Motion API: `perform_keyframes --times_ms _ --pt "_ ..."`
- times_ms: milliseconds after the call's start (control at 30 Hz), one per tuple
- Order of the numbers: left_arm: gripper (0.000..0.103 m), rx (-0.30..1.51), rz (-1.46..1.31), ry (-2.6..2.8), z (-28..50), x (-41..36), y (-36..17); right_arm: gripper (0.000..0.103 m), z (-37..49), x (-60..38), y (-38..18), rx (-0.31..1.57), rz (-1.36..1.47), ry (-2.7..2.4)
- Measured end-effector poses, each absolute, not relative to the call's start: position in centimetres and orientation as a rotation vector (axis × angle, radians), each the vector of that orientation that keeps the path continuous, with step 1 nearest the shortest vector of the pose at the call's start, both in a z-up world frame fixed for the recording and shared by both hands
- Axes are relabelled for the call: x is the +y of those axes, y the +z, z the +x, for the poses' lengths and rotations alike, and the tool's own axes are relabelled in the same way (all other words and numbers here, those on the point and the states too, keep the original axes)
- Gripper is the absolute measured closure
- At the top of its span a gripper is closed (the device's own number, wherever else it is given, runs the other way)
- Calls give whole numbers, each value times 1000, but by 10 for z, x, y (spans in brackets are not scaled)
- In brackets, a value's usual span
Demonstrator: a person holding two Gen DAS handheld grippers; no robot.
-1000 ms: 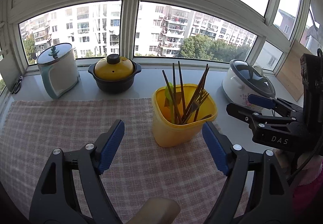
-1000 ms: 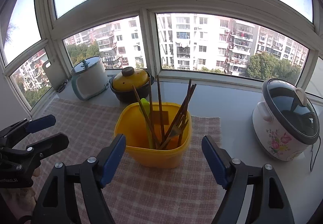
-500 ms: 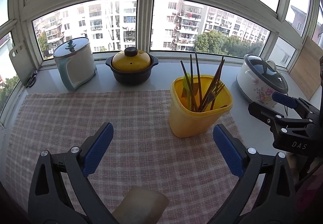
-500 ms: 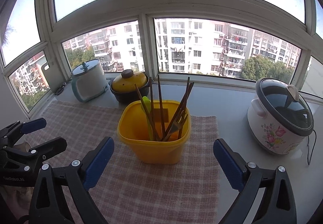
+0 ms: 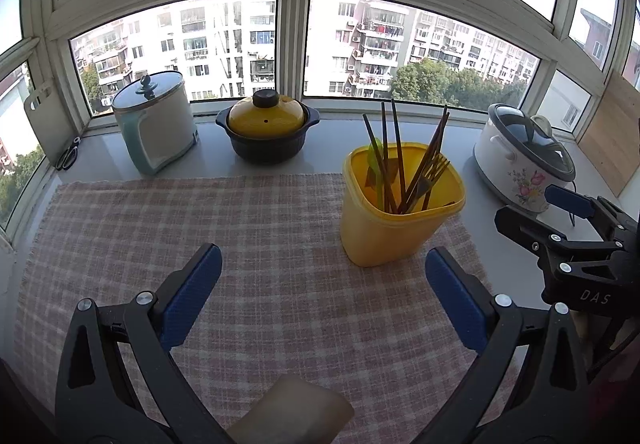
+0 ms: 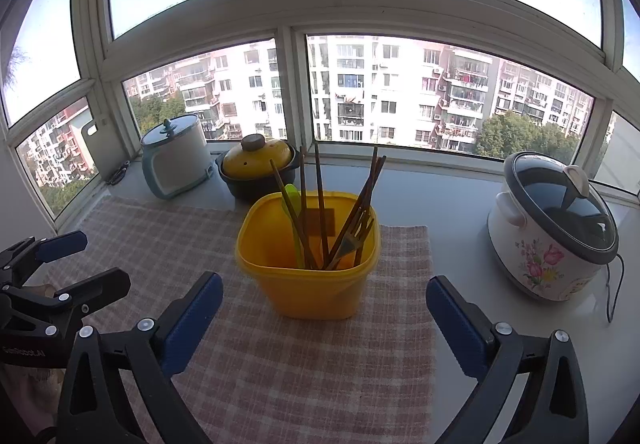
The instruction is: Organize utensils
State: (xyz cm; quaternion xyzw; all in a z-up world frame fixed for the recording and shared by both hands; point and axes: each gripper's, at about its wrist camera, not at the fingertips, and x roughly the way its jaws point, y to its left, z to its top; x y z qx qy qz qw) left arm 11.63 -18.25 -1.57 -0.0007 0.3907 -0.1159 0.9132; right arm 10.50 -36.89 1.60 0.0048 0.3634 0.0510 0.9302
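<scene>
Our left gripper (image 5: 323, 268) and right gripper (image 6: 324, 296), jaws just widened and empty, hover near the yellow container (image 6: 308, 264) on the checked mat (image 5: 248, 228), its chopsticks (image 6: 320, 200) and fork (image 6: 352, 234) seemingly already gathered.

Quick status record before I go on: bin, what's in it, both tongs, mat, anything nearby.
bin: yellow bin, upright on the checked mat
contents: dark chopsticks, forks, a green utensil, all standing inside
left tongs: have just been opening, nothing between the pads
right tongs: have just been opening, nothing between the pads, bin just ahead
nearby: floral rice cooker, yellow-lidded pot, pale blue lidded pot
</scene>
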Motion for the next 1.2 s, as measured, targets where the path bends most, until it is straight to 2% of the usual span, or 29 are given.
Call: perform_keyframes --times_ms 1200 --pt "0 787 14 -219 117 -181 -16 0 107 -369 7 769 10 106"
